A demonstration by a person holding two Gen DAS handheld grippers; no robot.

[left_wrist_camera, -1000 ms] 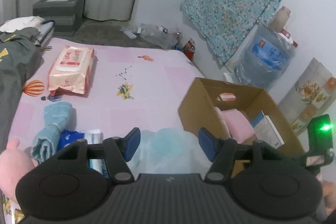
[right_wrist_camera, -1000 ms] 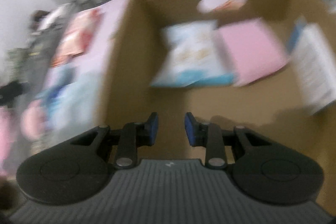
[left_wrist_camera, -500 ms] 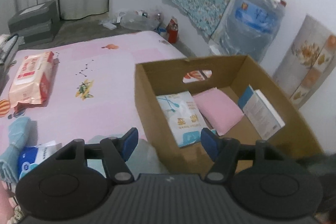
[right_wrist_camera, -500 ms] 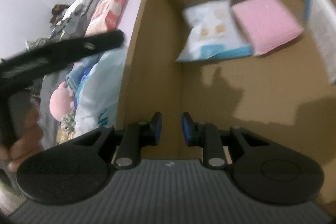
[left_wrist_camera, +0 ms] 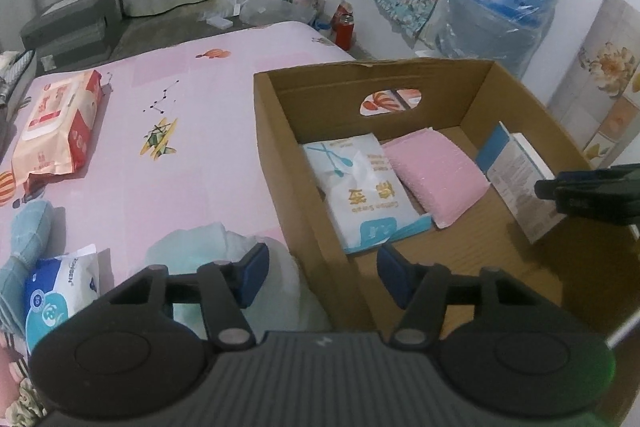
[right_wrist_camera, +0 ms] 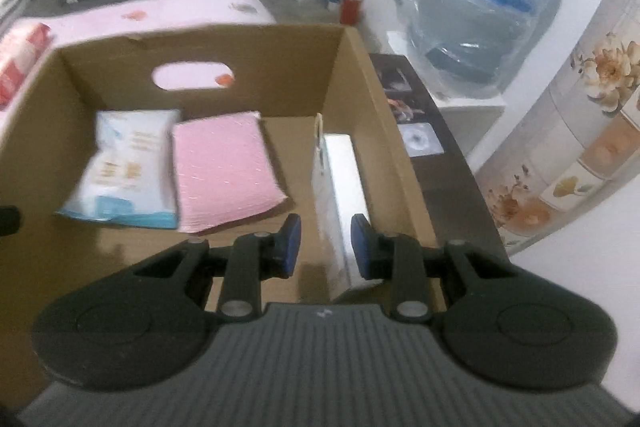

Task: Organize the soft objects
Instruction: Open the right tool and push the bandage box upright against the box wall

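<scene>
Right hand-held gripper [right_wrist_camera: 326, 247] swung rightward, white box [right_wrist_camera: 340, 195] (upright) between jaws

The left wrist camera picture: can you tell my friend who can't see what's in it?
An open cardboard box on a pink bed sheet holds a white cotton swab pack, a pink pad and a white carton. The left gripper hangs open over the box's near corner, nothing between its blue pads.

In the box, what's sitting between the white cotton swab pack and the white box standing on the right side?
The pink padded pack lies flat between the swab pack and the upright white box, overlapping the swab pack's edge. Both wrist views show it; bare cardboard floor separates it from the white box.
</scene>
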